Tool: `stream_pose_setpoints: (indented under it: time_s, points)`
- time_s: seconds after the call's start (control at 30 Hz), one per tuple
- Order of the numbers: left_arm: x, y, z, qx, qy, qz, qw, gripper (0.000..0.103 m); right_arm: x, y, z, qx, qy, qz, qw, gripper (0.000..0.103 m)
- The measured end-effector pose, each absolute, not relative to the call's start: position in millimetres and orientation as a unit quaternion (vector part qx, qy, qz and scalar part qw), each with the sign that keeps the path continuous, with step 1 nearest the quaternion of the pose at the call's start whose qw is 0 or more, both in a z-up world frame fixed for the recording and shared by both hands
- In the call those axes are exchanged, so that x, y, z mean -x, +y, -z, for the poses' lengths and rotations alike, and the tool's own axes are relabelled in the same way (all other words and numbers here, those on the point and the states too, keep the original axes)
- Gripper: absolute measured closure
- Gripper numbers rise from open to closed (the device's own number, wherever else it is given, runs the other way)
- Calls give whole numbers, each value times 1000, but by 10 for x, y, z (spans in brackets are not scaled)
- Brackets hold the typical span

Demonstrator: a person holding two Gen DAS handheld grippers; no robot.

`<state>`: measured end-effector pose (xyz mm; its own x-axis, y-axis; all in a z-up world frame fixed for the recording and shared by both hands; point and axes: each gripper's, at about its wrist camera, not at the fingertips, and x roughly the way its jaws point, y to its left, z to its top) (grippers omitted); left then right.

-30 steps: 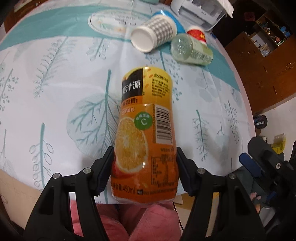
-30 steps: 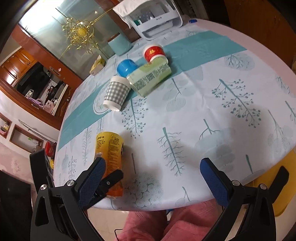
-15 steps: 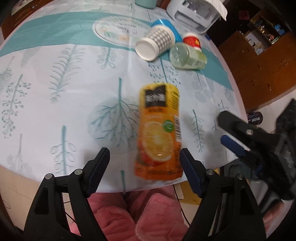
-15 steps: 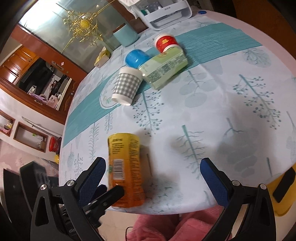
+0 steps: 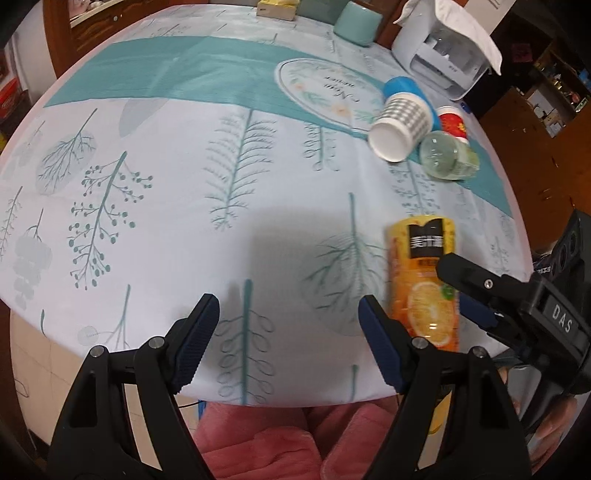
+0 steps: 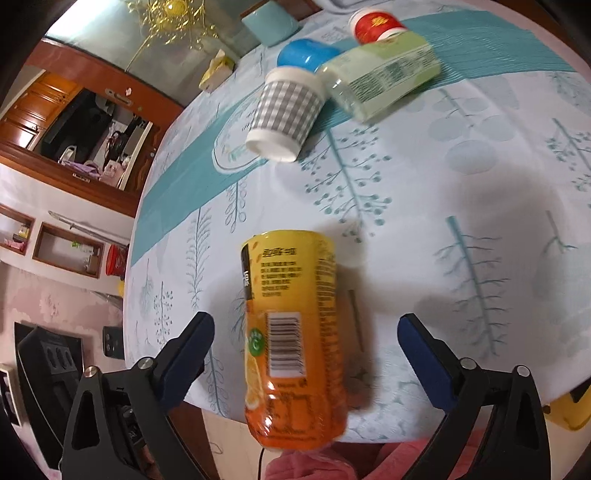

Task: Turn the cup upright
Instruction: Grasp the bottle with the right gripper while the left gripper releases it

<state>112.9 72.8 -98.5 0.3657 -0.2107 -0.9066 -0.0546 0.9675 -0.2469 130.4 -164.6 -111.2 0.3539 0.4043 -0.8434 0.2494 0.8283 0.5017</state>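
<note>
Cup [image 6: 291, 325] being seen upright at table's [image 5: 258, 229] near edge, between spread right gripper [image 6: 304, 363] jaws, untouched. Left gripper [image 5: 286, 339] spread, empty. Flip judged done; other cups lying sideways.

A round table under a pale tablecloth [image 5: 177, 229] with teal leaf prints and a teal band carries an orange juice container [image 6: 291, 332] near its edge, a checked paper cup [image 5: 400, 127] lying on its side, a blue cup [image 6: 304, 53], a pale green container [image 6: 380, 81] lying on its side, a red-and-white tub [image 6: 375, 24] and a white appliance [image 5: 443, 59].
</note>
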Motion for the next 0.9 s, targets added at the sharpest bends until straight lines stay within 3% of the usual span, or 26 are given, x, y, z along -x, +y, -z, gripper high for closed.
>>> stream_pose_setpoints:
  time_s: [0.2,0.33,0.57,0.9]
  points:
    - [-1186,849,1094,128,572,33,810,27,-1466,-1493,1291,-292,578,-52,760,19]
    - [-1193,885,1110,131,572,28,809,27,-1516,-1440,1325,-296,572,-59,763,43]
    - [-1177,928,1109,136,570,17,810,27,-1482,-1453,1184,-298,519,-58,799,47]
    - [-1137,969,1093,144,565,18,813,27,-1097,-1434,675,-162,292,16,943,48]
